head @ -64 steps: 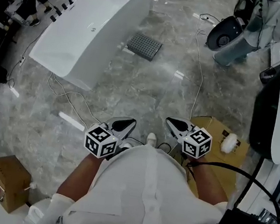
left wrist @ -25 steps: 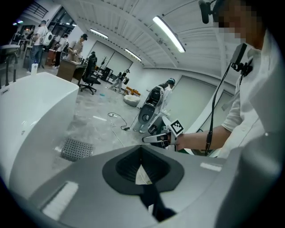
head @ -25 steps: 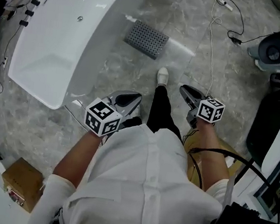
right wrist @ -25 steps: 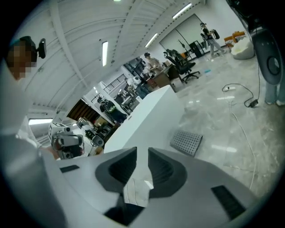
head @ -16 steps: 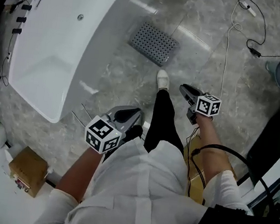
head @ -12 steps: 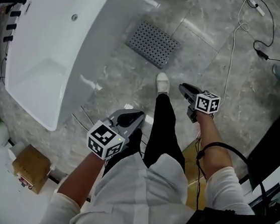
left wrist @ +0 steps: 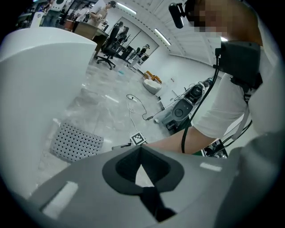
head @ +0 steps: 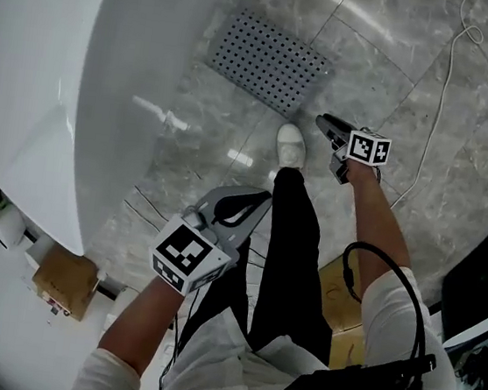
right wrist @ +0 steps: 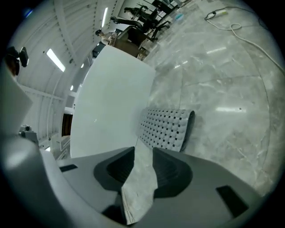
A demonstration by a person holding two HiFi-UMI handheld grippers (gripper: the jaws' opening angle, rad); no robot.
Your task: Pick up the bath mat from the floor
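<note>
The grey perforated bath mat (head: 269,60) lies flat on the marble floor beside the white bathtub (head: 55,78). My right gripper (head: 323,122) is stretched forward, just right of the mat's near corner and above the floor. Its jaws are opening, and only floor shows between them. In the right gripper view the mat (right wrist: 169,129) lies just beyond the right gripper (right wrist: 143,149). My left gripper (head: 264,198) hangs back by the person's leg, its tips together and empty. The left gripper view shows the mat (left wrist: 75,142) to the left of the left gripper (left wrist: 141,149).
A white shoe (head: 290,144) stands on the floor between the grippers, close to the mat. A white cable (head: 440,108) runs across the floor on the right. Thin cords (head: 158,210) lie beside the tub. Cardboard boxes sit at the lower left (head: 66,281) and behind the leg (head: 338,290).
The person has stepped toward the mat, which now lies nearer and larger in view. The right gripper has reached forward to the mat's corner. The left gripper stays back by the leg.
</note>
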